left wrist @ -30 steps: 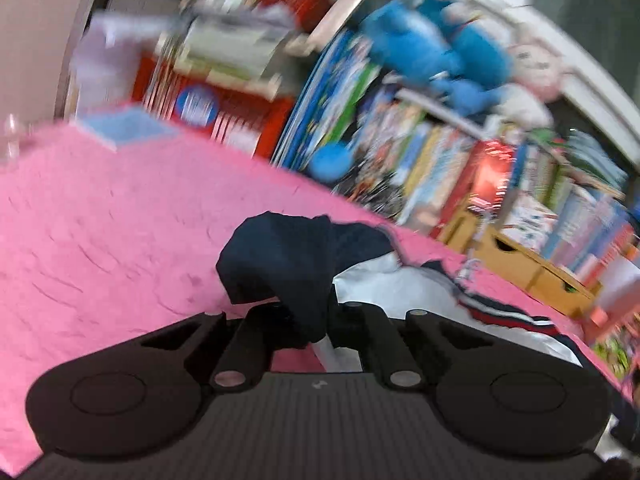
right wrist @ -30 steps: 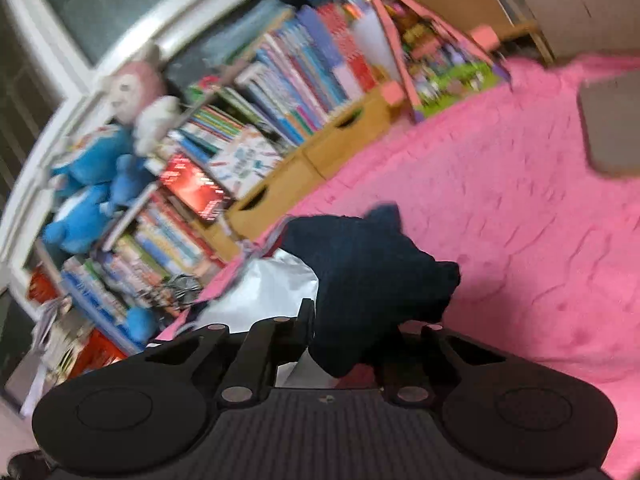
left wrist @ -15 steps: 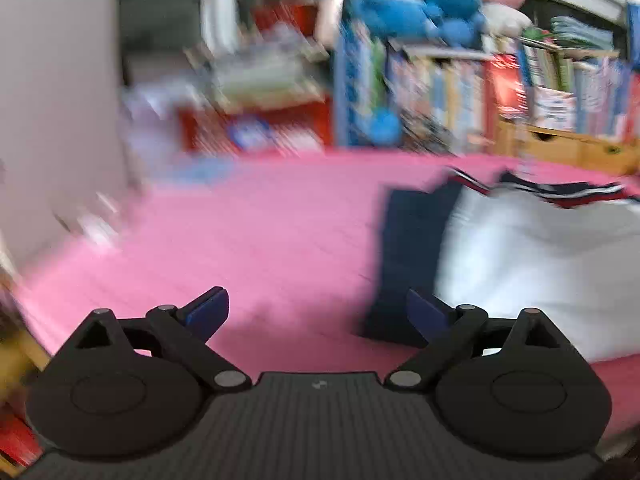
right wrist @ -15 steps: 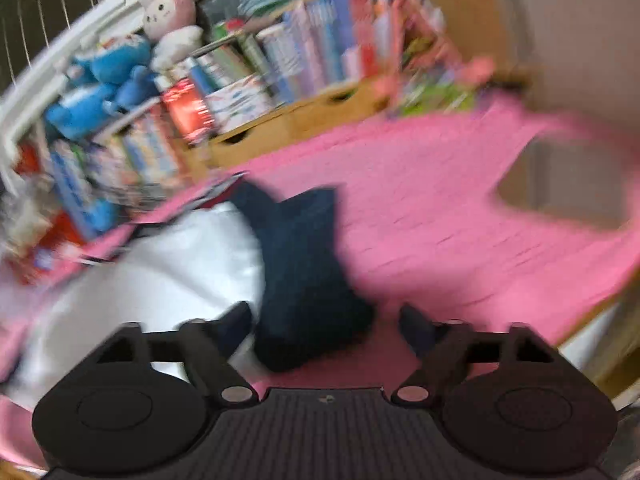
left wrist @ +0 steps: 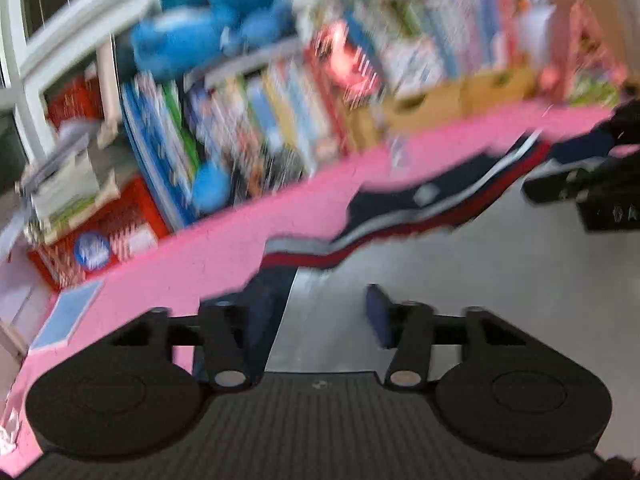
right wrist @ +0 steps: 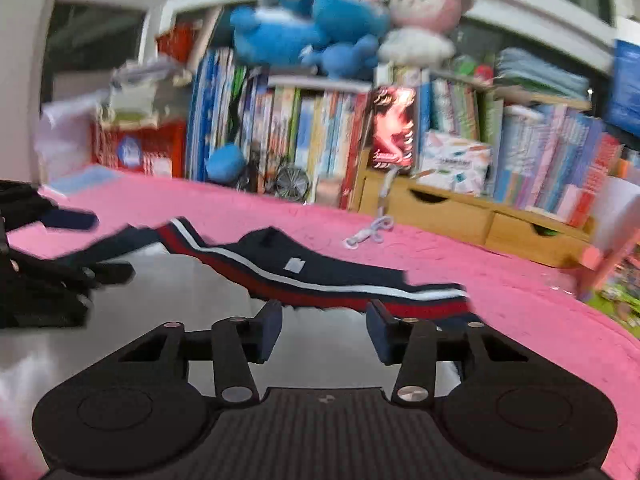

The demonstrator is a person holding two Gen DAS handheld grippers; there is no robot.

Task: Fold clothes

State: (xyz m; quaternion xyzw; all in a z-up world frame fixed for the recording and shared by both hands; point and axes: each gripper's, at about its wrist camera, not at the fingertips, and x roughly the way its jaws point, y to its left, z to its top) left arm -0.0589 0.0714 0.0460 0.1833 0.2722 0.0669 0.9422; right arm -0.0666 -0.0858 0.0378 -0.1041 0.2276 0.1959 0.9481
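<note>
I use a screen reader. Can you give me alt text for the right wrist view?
The open right gripper hovers over a white shirt with a navy, white and red striped collar, spread on a pink cloth; a bookshelf stands behind.

a child's room in a home: a crowded row of colourful picture books [right wrist: 320,140] stands behind a pink textured bedspread [right wrist: 500,280], with blue plush toys [right wrist: 304,32] and a pink-and-white plush doll [right wrist: 424,20] on top, above light wooden drawers [right wrist: 460,216].
</note>
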